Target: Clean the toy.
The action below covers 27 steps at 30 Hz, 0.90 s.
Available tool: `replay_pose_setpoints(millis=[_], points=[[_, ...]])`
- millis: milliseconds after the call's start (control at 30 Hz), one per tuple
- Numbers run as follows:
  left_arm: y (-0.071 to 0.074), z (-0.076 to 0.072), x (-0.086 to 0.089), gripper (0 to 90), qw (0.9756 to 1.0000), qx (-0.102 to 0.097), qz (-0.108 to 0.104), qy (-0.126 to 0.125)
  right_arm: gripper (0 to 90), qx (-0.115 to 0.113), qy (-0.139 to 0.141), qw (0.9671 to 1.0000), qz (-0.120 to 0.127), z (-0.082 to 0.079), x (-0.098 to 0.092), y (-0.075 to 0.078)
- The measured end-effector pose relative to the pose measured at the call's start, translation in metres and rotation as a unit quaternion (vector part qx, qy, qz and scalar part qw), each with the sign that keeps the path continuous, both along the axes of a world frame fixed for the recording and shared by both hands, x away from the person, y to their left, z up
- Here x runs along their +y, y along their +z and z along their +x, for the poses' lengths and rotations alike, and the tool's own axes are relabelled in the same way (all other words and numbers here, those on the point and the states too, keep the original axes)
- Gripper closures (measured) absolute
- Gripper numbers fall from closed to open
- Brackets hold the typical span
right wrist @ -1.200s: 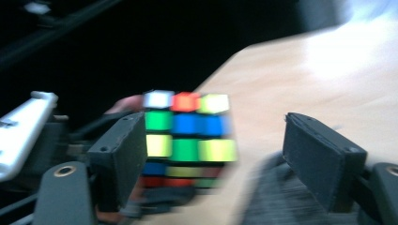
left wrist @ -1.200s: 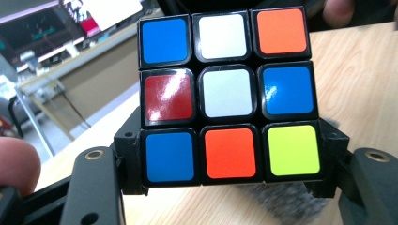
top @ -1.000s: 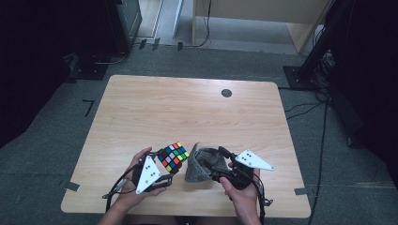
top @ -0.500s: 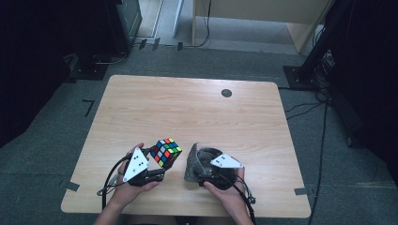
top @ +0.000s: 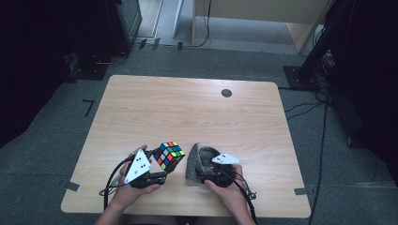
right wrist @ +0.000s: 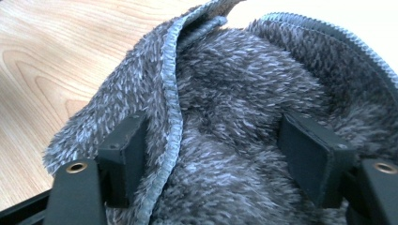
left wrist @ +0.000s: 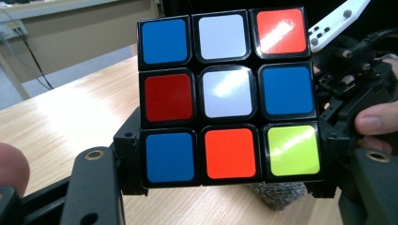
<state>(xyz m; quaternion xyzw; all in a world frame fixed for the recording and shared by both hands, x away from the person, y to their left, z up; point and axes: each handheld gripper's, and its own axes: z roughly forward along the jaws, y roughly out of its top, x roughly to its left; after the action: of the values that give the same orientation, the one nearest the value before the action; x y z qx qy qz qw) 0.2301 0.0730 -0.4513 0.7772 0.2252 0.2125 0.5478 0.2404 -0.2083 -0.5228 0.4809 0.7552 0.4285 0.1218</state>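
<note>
With my left gripper (top: 162, 169) clamped on the Rubik's cube (top: 169, 155) near the table's (top: 197, 108) front edge, my right gripper's (top: 202, 174) jaws, just closing, straddle the fuzzy grey pouch's (top: 197, 161) rim without pinching it, so the mouth could collapse.

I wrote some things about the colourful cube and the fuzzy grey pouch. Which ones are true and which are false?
1. The left gripper is clamped on the cube. True.
2. The cube lies flat on the table. False: it is held up above the wood, tilted.
3. The fuzzy grey pouch sits to the right of the cube in the high view. True.
4. The middle square on the cube face seen in the left gripper view is green. False: it is white.
5. The right gripper is far from the pouch. False: its jaws reach into the pouch's fuzzy opening.
</note>
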Motion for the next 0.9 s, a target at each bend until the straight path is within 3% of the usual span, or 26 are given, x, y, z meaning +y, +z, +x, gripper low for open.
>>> replay_pose_setpoints(millis=[100, 267, 400, 533, 633, 733, 800, 900], points=[[0.001, -0.001, 0.0, 33.7, 1.0, 0.002, -0.005, -0.005, 38.1, -0.003, 0.008, 1.0, -0.003, -0.001, 0.0, 0.0], [0.002, -0.002, -0.001, 33.6, 0.9999, 0.008, -0.009, -0.01, 62.9, 0.023, 0.023, 0.9985, 0.045, 0.0, -0.009, -0.002], [0.0, -0.001, -0.003, 33.6, 0.9999, 0.01, -0.003, -0.012, 71.8, 0.034, 0.02, 0.9973, 0.062, -0.001, -0.012, -0.002], [-0.002, 0.0, -0.004, 33.6, 0.9996, 0.018, 0.003, -0.02, 76.6, 0.033, 0.019, 0.998, 0.051, -0.004, -0.011, 0.006], [-0.004, 0.001, -0.005, 33.6, 0.9994, 0.023, 0.007, -0.026, 77.3, 0.009, 0.021, 0.998, 0.058, -0.008, -0.014, 0.015], [-0.005, 0.0, -0.007, 33.7, 0.9989, 0.026, 0.01, -0.037, 77.2, -0.028, 0.024, 0.9951, 0.092, -0.015, -0.017, 0.033], [-0.006, -0.001, -0.01, 33.7, 0.9987, 0.026, 0.017, -0.04, 77.0, -0.057, 0.027, 0.9905, 0.122, -0.021, -0.019, 0.048], [-0.008, -0.003, -0.016, 33.8, 0.9983, 0.025, 0.028, -0.046, 76.8, -0.105, 0.037, 0.9809, 0.159, -0.031, -0.021, 0.072]])
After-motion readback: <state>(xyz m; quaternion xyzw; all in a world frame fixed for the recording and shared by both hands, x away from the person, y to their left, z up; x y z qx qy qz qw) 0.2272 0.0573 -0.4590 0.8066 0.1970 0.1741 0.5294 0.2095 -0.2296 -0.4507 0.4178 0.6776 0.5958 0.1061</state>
